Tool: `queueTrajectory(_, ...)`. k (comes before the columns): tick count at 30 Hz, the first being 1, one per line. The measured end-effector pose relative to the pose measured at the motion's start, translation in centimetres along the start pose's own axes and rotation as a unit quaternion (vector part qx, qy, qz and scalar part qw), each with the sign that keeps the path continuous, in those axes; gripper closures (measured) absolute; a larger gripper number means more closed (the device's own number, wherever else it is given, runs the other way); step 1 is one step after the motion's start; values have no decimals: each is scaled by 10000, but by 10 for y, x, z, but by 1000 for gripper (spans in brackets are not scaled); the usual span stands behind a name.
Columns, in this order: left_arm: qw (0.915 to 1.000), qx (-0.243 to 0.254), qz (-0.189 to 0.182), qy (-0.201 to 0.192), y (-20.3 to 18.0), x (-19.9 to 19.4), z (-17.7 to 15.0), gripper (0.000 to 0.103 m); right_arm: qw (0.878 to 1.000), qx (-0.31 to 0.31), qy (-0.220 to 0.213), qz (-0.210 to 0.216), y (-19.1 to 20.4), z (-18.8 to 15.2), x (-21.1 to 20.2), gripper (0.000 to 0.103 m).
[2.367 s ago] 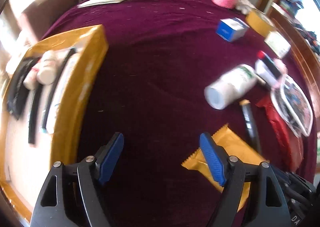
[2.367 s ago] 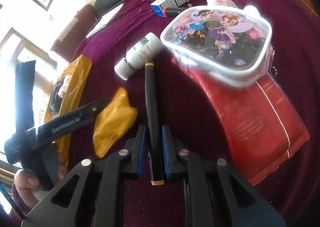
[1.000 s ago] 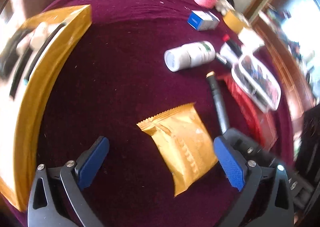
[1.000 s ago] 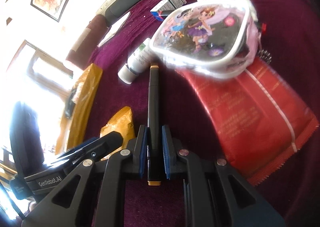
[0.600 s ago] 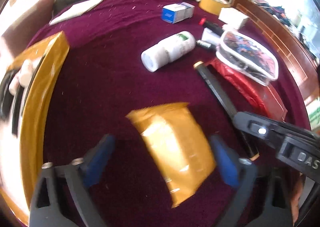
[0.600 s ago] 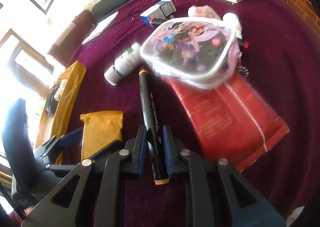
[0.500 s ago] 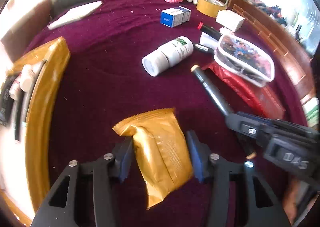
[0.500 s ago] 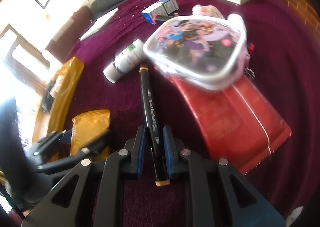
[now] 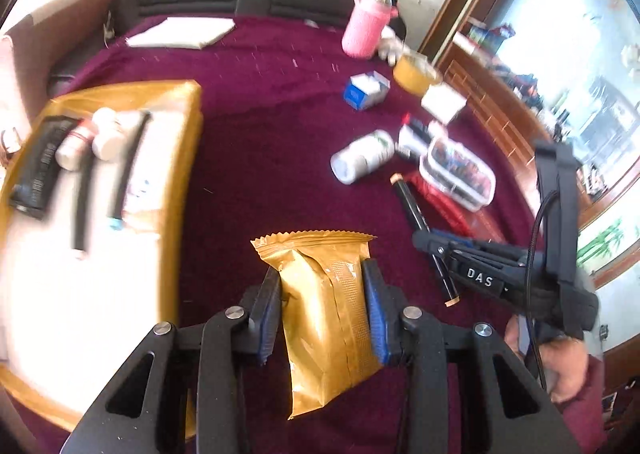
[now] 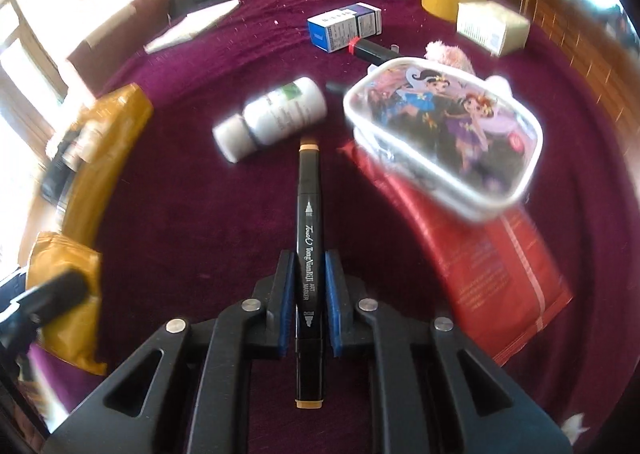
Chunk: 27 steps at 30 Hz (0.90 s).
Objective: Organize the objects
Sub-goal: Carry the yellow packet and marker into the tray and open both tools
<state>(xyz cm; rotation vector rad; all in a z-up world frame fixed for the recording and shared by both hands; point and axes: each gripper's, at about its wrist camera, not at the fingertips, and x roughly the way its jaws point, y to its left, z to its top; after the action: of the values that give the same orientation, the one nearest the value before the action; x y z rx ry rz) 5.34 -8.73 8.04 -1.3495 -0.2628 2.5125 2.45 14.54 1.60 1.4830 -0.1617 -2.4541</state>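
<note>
Both claws full now.
Your left claw [image 9: 325, 310] was wide open over the gold snack pack [image 9: 328, 318] a sec ago; now it's squeezed on it, bottom middle of the frame. Your right claw [image 10: 307, 294] still grips the black marker [image 10: 308, 254]. Gold tray [image 9: 182, 158] sits at the left w/ stuff in it, so prob both go there next.

Gold packet [image 9: 326, 318]; black marker [image 10: 308, 250] — tan caps; maroon cloth [image 10: 208, 214].
</note>
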Motion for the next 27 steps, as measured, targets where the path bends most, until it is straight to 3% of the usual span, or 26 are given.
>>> queueTrajectory(5, 9989, -104, 223, -401, 50, -55, 15, 70, 9971, 102, -308, 681, 18, 3, -37, 91)
queueTrajectory(11, 9935, -222, 1033, -422, 114, -69, 37, 70, 9887, -253, -283, 1450, 86, 17, -58, 91)
queueTrajectory(17, 9850, -364, 1681, -161, 169, -39, 42, 70, 9843, -523, 204, 1676, 163, 36, -21, 90)
queueTrajectory(22, 9863, -646, 1491, 296, 207, -12, 42, 70, 9796, -444, 698, 1833, 207, 42, 22, 90)
queueTrajectory(27, 9854, -634, 1530, 401, 217, -3, 43, 70, 9753, -186, 1094, 1907, 234, 49, 62, 90)
